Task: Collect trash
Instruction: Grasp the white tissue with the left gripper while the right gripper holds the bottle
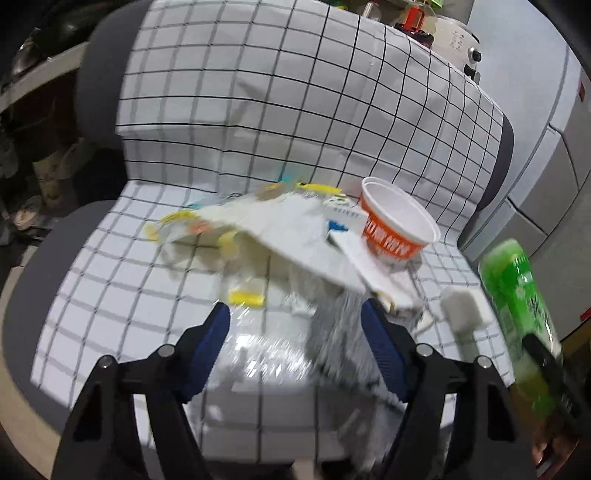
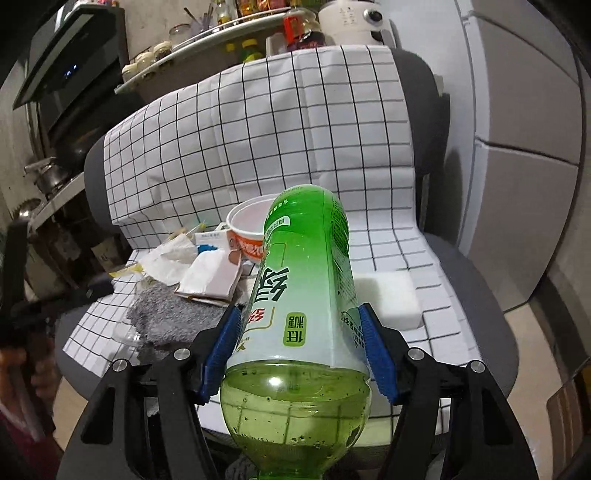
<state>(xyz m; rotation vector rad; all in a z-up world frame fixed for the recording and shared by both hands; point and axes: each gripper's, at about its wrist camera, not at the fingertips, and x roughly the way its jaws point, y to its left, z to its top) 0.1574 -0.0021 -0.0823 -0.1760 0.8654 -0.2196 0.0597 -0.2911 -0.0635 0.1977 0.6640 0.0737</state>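
A pile of trash lies on a chair covered with a white checked cloth. In it are an orange and white paper cup, white paper sheets, clear plastic wrappers with yellow bits and a grey rag. My left gripper is open just above the clear plastic and the rag, its fingers on either side of them. My right gripper is shut on a green plastic bottle, held above the seat; the bottle also shows in the left wrist view.
A white foam block lies on the seat to the right of the pile. Kitchen shelves with jars and a white appliance stand behind the chair. A grey cabinet is at the right.
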